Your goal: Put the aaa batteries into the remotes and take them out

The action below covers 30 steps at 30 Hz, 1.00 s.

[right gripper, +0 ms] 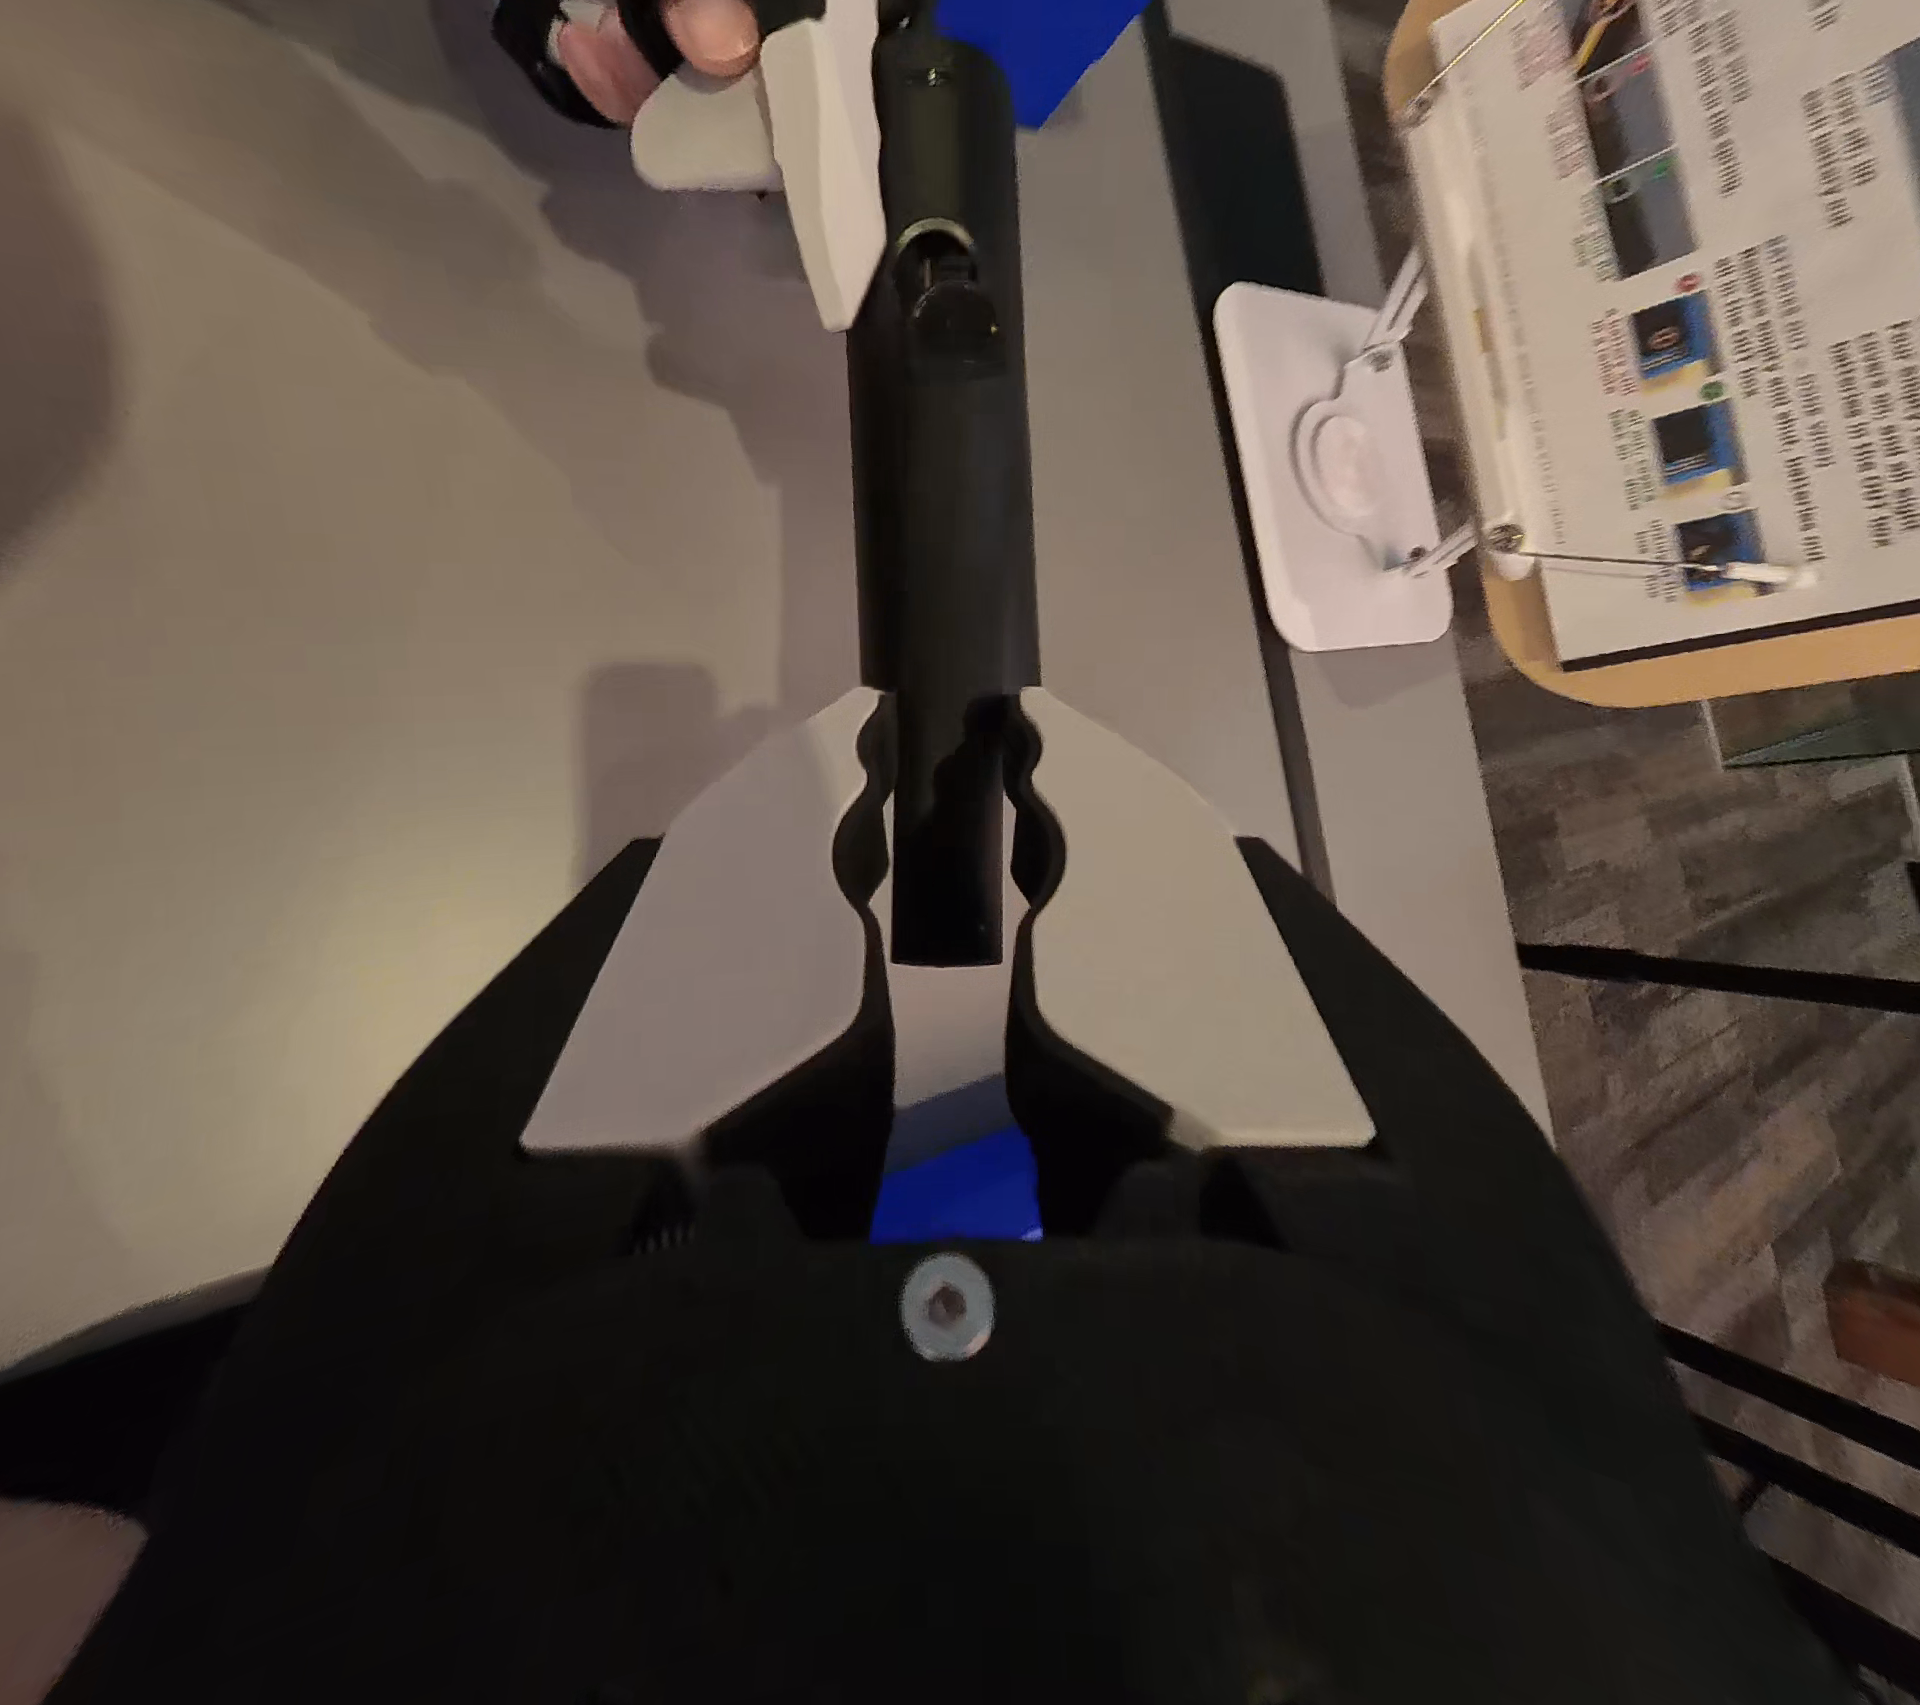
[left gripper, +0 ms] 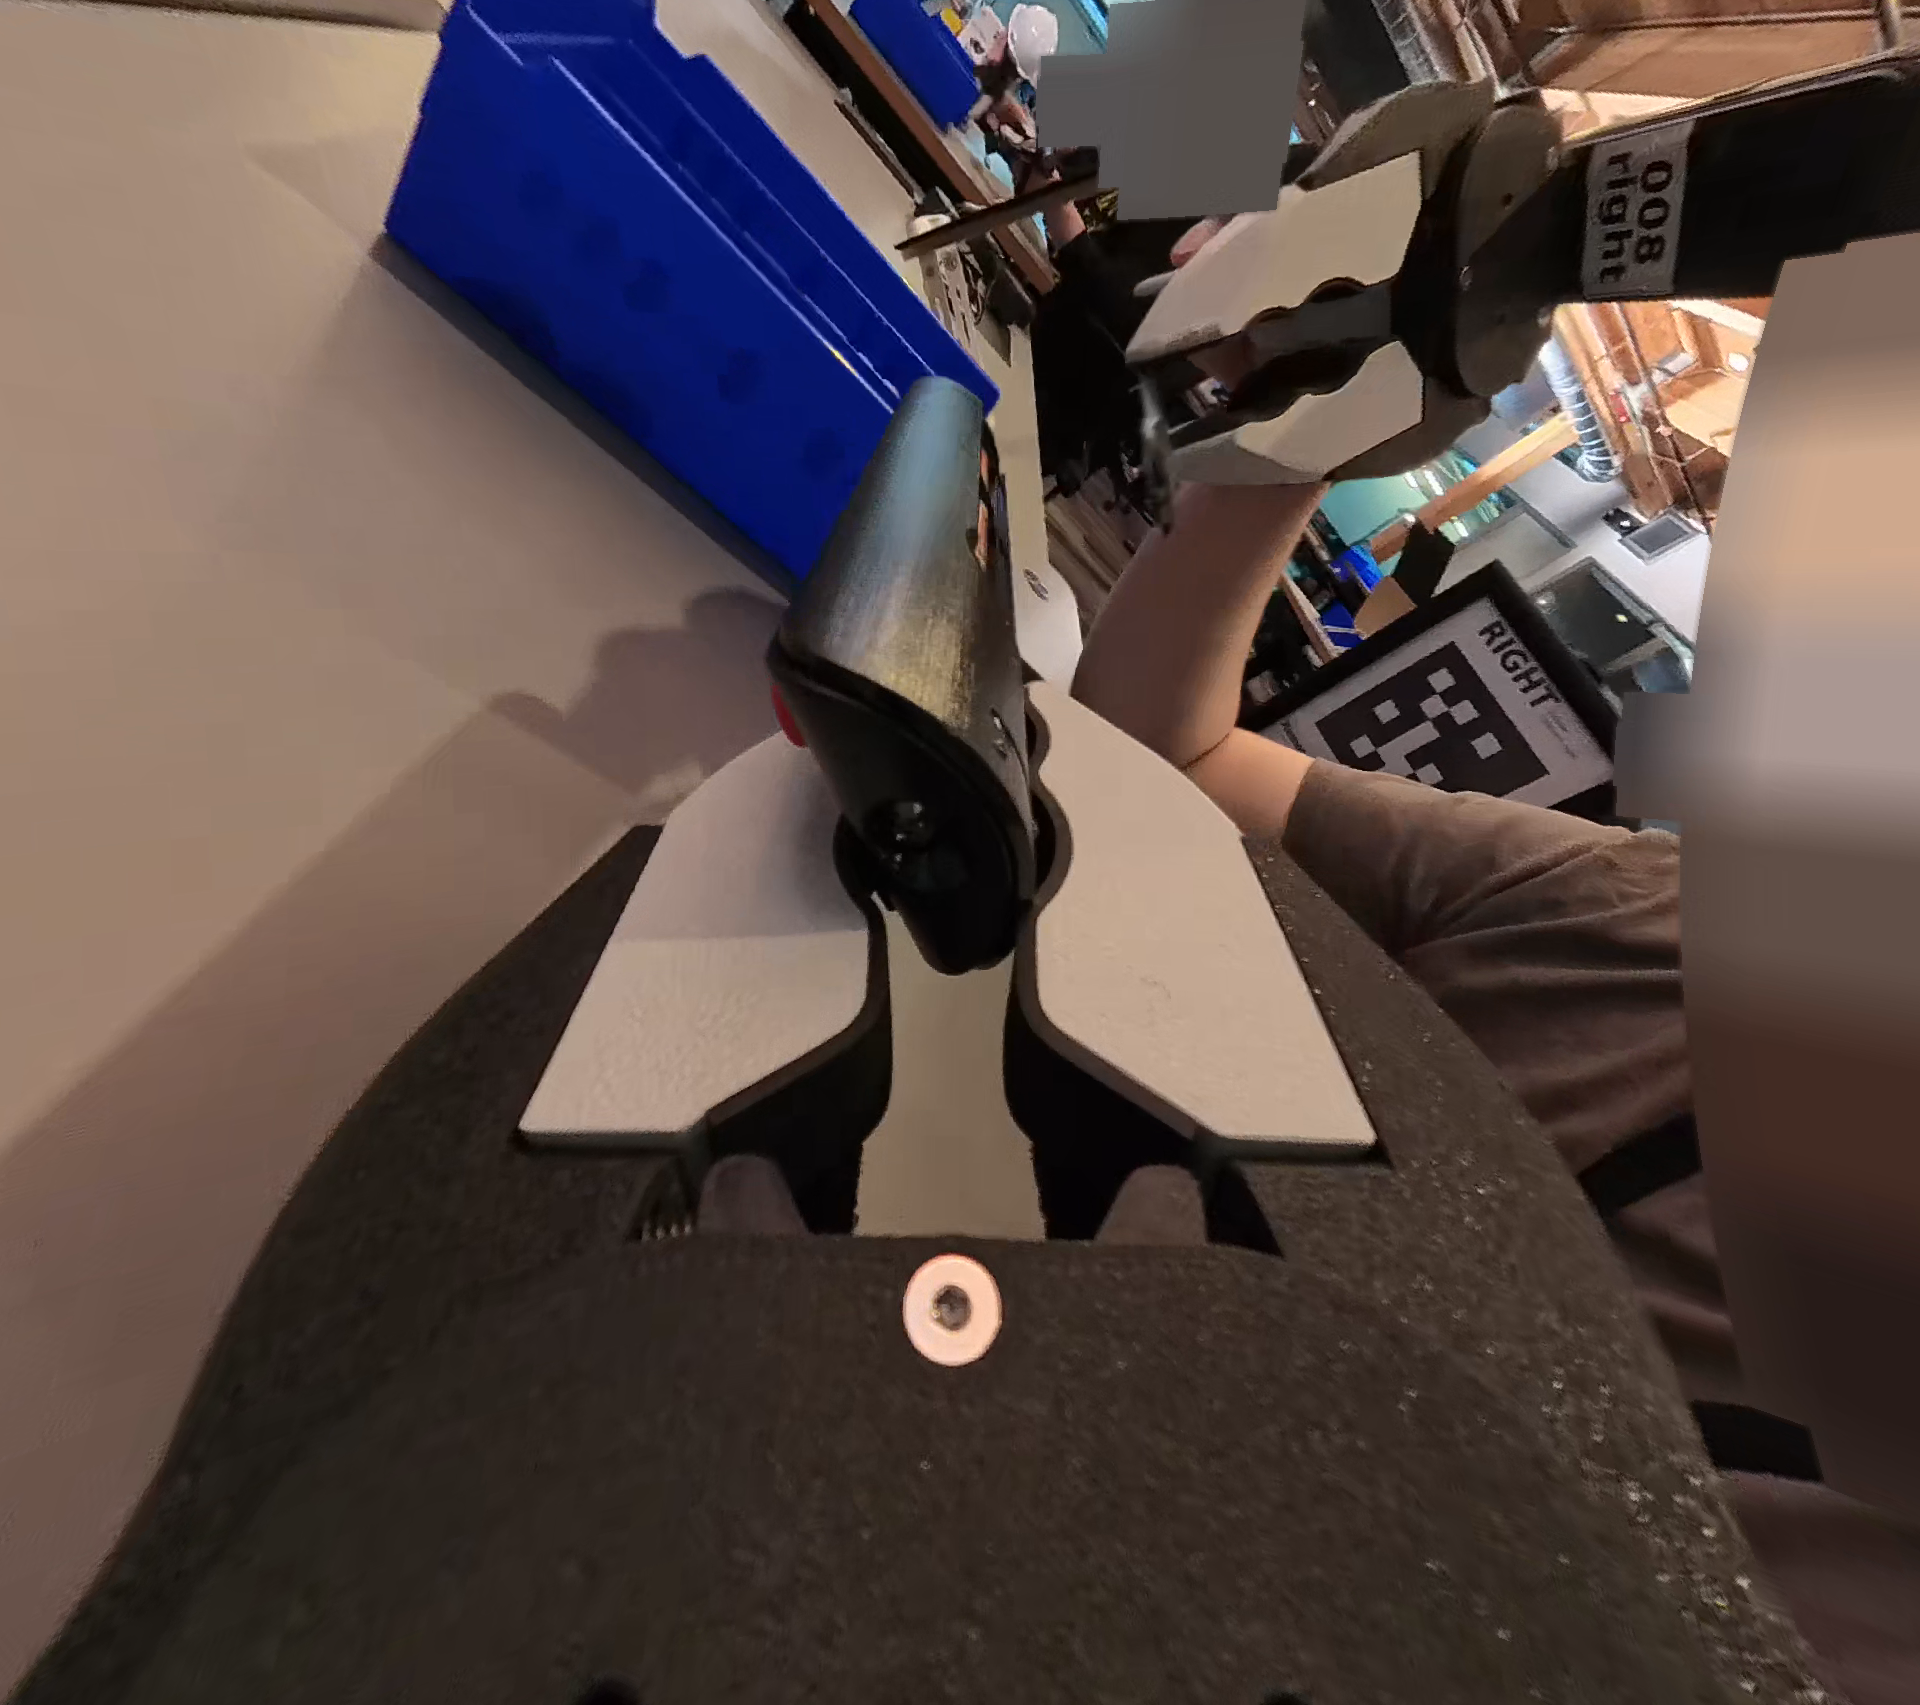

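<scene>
Far left on the table sits a blue bin, contents hidden from me. Next over, the remote is up off the table. My left gripper is clenched on its near rounded end, and the body sticks out forward, tilted.

No AAA batteries are visible in either view, and I can't see the compartment.

In the right wrist view, my right gripper is closed on a narrow black piece. It lines up with the remote body. I can't tell if it's the remote's own end, its battery cover, or held apart in front of it.

Handling guess: a light, stiff plastic shell with a smooth back, so slippery in flat pads. A long lever from an end grip means it can twist. Best hold is across the narrow sides near one end, leaving the cover area free. Don't over-squeeze, because a thin cover could flex or pop.

Far right, off the table edge, a printed sheet is clipped on a stand with a white base.
</scene>
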Available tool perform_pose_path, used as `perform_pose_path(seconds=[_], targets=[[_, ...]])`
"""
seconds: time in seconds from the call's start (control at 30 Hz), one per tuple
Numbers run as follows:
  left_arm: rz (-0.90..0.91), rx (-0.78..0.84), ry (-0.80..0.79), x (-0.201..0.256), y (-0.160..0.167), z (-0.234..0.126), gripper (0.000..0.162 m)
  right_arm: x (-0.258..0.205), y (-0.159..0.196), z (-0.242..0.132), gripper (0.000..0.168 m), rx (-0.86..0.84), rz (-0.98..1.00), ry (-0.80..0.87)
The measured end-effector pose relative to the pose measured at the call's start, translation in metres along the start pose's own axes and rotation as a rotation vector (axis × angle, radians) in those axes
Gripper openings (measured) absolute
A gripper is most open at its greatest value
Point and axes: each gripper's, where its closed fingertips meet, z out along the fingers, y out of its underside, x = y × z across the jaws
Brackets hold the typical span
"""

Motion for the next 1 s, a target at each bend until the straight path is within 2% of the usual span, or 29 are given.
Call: perform_pose_path(seconds=[0.13, 0.37, 0.6, 1.0], targets=[[-0.057, 0.003, 0.059, -0.001, 0.005, 0.005, 0.021, -0.001, 0.012, 0.009, 0.021, -0.06, 0.009, -0.02], [-0.056, 0.007, 0.072, 0.0, 0.004, 0.004, 0.021, -0.002, 0.019, 0.016, 0.021, -0.081, 0.027, -0.05], [-0.049, 0.002, 0.084, 0.004, 0.004, 0.004, 0.021, -0.007, 0.016, 0.019, 0.021, -0.065, 0.036, -0.081], [-0.065, -0.041, 0.071, -0.001, 0.015, 0.013, 0.021, -0.017, 0.021, 0.031, 0.021, -0.154, 0.04, -0.104]])
